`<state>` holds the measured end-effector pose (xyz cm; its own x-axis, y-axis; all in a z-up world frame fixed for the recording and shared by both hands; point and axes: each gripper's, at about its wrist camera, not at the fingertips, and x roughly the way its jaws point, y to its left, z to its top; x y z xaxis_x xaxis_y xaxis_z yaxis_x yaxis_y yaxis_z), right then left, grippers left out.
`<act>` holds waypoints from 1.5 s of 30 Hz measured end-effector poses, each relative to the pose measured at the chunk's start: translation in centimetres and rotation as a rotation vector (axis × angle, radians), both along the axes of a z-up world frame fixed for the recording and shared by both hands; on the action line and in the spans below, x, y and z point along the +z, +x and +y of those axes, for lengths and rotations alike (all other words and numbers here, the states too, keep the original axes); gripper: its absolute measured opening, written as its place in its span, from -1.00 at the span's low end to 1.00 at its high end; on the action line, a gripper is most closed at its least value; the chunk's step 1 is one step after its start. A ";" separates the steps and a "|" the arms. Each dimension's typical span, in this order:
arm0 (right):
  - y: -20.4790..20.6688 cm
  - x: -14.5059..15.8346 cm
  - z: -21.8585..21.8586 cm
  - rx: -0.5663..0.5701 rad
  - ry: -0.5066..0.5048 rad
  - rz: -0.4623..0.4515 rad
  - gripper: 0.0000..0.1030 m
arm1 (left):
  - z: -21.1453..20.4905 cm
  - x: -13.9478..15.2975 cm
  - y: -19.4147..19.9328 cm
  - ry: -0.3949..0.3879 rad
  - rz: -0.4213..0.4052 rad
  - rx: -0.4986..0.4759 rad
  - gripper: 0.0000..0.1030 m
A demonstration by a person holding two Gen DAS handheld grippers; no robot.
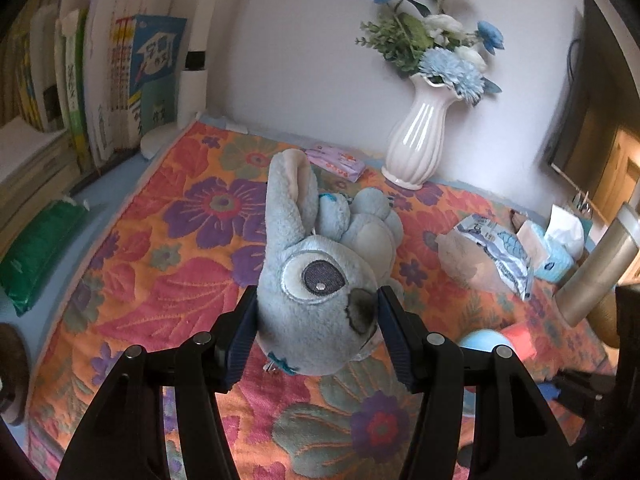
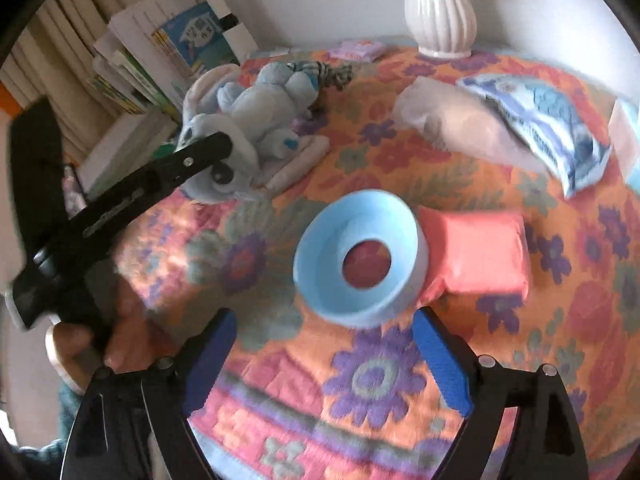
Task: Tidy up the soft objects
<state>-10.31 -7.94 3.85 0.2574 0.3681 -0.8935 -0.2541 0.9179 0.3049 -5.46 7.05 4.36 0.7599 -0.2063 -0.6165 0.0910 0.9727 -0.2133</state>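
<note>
Left wrist view: the left gripper is clamped on the head of the blue plush bunny, its body stretching straight away toward the white vase. Right wrist view: the right gripper has jaws spread with nothing between them, and the pale blue ring sits just ahead, far nearer than the bunny up-left, so I'd guess the right hand takes that.
</note>
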 end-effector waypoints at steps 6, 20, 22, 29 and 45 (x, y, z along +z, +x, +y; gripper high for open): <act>2.1 -1.0 1.3 -0.003 -0.190 -0.070 0.74 | 0.5 -0.2 0.2 -0.035 0.014 -0.007 0.08; 0.4 0.1 2.3 0.012 -0.189 -0.172 0.26 | 1.2 0.0 -0.1 -0.102 0.007 -0.052 0.07; -0.2 0.9 1.2 -0.007 -0.138 -0.163 0.26 | 1.6 0.3 -0.5 -0.140 -0.002 -0.073 0.07; -2.6 4.5 -2.4 -0.070 -0.107 -0.216 0.26 | 0.9 1.5 -3.0 -0.232 -0.015 -0.125 0.06; -6.3 6.0 -8.2 -0.156 0.008 -0.201 0.26 | -3.2 0.2 -3.2 -0.002 0.087 -0.058 0.74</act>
<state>-16.56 -16.11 9.81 0.4839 0.3172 -0.8156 -0.1662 0.9483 0.2702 -8.69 3.82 4.59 0.6904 -0.2494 -0.6790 0.1280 0.9660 -0.2246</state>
